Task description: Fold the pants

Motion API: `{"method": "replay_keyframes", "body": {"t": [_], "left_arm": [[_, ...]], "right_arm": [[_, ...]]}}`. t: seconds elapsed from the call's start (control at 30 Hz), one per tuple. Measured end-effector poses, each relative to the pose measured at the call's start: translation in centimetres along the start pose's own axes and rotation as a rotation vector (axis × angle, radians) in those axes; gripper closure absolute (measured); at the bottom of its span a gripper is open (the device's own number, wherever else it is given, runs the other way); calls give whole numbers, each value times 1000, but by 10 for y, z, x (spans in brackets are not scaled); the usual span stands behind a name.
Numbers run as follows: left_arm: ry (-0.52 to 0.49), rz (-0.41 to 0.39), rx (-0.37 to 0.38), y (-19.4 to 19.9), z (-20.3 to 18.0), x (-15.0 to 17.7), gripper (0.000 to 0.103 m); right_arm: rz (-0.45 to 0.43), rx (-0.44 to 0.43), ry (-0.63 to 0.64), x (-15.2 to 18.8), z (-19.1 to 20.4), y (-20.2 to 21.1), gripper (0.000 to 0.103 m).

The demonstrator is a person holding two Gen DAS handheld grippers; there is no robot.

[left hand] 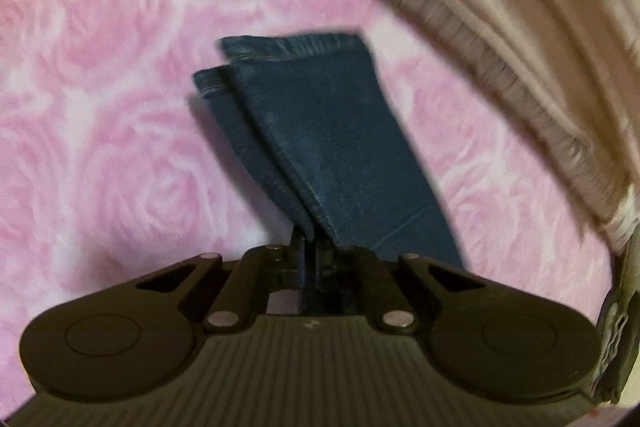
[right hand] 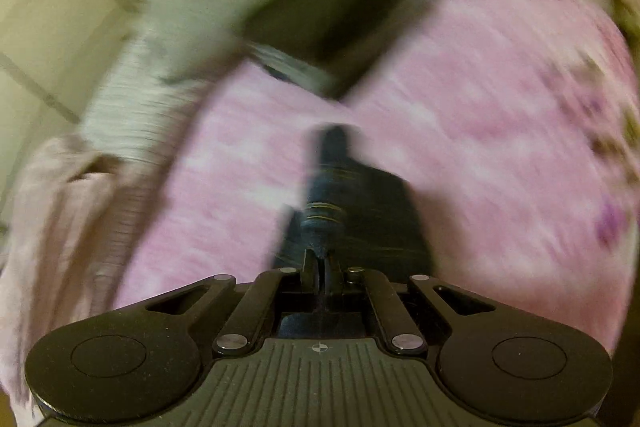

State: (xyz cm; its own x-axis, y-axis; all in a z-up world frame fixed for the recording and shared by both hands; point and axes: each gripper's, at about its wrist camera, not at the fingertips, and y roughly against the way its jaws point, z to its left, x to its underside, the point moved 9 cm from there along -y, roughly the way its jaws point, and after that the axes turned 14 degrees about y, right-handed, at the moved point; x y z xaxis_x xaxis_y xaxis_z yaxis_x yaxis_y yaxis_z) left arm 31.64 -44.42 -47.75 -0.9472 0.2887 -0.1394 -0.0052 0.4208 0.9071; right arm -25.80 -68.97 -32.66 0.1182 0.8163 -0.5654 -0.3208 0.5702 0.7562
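Dark blue denim pants (left hand: 320,147) lie on a pink rose-patterned cover (left hand: 100,107). In the left wrist view two leg ends lie stacked, hems pointing away, and my left gripper (left hand: 310,241) is shut on the near edge of the fabric. The right wrist view is badly blurred. There my right gripper (right hand: 320,255) is shut on a bunched, stitched part of the pants (right hand: 332,195), which trail away over the pink cover (right hand: 480,107).
A pale pink fringed cloth (left hand: 500,27) arcs across the upper right of the left wrist view. In the right wrist view, a dark box-like object (right hand: 332,15) and grey-white folded cloth (right hand: 192,27) sit at the cover's far edge, with pale cloth (right hand: 60,207) at left.
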Motion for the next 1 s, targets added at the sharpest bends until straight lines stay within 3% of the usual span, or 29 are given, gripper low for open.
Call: {"method": "replay_keyframes", "body": {"t": [0.13, 0.27, 0.37, 0.47, 0.57, 0.6, 0.7, 0.77, 0.83, 1.0], "left_arm": [[-27, -106, 41, 73, 2, -16, 101], [-88, -290, 87, 178, 28, -23, 98], [-107, -282, 92, 231, 63, 16, 98], [-133, -215, 39, 244, 110, 81, 98], [-70, -118, -117, 229, 179, 143, 98], [-41, -93, -171, 225, 202, 160, 96], [93, -57, -280, 220, 262, 200, 93], [152, -63, -305, 219, 283, 219, 87], [166, -88, -291, 217, 290, 227, 77], [267, -155, -189, 204, 290, 234, 75]], "right_arm": [[-159, -149, 55, -46, 39, 45, 103], [-292, -287, 112, -64, 49, 115, 103], [-212, -167, 110, -31, 5, 131, 103], [-5, 12, 16, 32, -81, 108, 103], [302, 165, 70, 98, -148, 74, 103], [354, 203, 61, 110, -166, 69, 103], [344, 183, 41, 112, -192, 66, 96], [322, 129, 48, 105, -202, 63, 68], [286, 68, 56, 100, -211, 59, 54], [276, 12, 52, 105, -237, 42, 54]]}}
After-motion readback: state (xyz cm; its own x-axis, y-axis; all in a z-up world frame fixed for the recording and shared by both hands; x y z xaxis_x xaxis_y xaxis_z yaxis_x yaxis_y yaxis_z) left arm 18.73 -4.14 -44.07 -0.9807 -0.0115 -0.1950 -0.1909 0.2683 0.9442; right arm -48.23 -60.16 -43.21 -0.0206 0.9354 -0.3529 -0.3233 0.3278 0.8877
